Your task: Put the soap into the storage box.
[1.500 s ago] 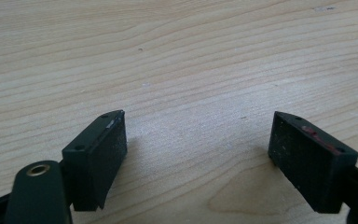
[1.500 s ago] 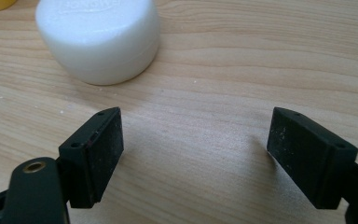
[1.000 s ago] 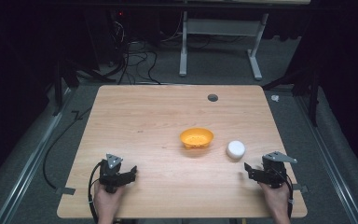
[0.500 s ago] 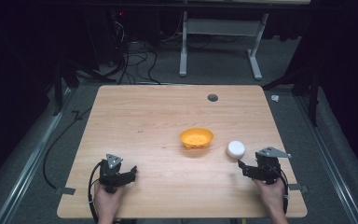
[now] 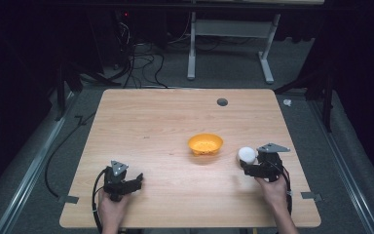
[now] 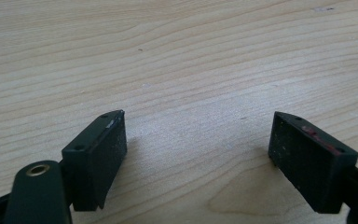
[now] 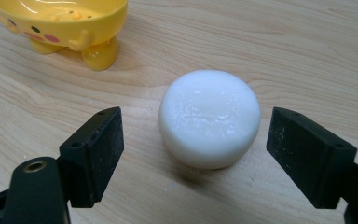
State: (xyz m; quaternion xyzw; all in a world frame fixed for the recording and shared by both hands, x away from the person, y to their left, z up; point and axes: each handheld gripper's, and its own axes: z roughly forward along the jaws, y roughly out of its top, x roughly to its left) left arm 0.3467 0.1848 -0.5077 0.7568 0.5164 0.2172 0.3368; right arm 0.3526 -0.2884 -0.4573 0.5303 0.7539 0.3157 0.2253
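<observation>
Two grippers sit low at the table's [image 5: 141,122] near edge, jaws spread wide. The right gripper [image 7: 193,140] has moved forward since a second ago and now straddles a white round puck [image 7: 209,116], untouched, lying flat with no long axis, just beside the yellow chick bowl [image 5: 205,144]. The left gripper [image 6: 198,140] rests over bare wood, unmoved.

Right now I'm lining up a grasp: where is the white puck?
In the high view the white puck sits on the table's right side, just right of the yellow bowl, and lies between the open jaws of the right tool.
</observation>
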